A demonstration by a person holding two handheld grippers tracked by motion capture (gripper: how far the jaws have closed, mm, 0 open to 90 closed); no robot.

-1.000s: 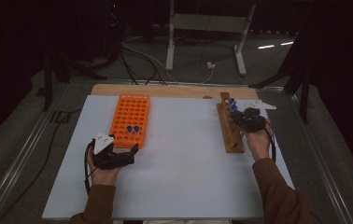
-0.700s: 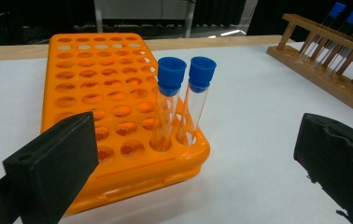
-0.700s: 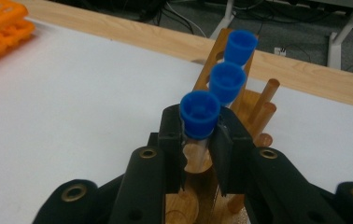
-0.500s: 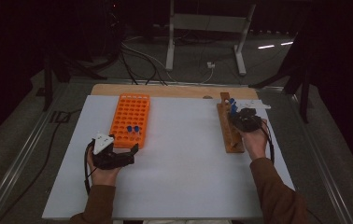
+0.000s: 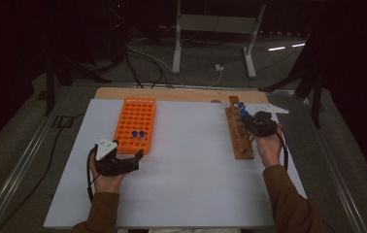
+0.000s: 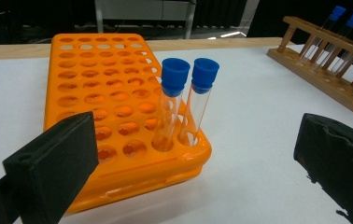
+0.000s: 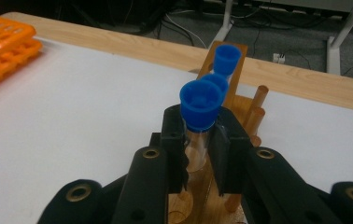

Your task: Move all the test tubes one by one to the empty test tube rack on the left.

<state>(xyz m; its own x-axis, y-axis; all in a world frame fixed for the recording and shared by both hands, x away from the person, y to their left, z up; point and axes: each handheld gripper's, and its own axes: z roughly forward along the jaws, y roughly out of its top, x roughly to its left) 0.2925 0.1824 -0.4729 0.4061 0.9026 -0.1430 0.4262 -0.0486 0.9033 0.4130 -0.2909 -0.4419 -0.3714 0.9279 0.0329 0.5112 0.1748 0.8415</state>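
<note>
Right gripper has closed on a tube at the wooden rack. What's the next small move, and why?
Probably lift straight up. The right gripper is shut on the nearest blue-capped tube, whose lower end looks to sit in the wooden rack. A vertical pull should clear the hole without bumping the capped tubes behind. The orange rack, already holding two tubes, looks like the destination.

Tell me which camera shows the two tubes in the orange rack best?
The left gripper view: both blue-capped test tubes stand close and sharp in the orange rack. The high view shows them as tiny blue dots. The right gripper view catches just the rack's corner.
</note>
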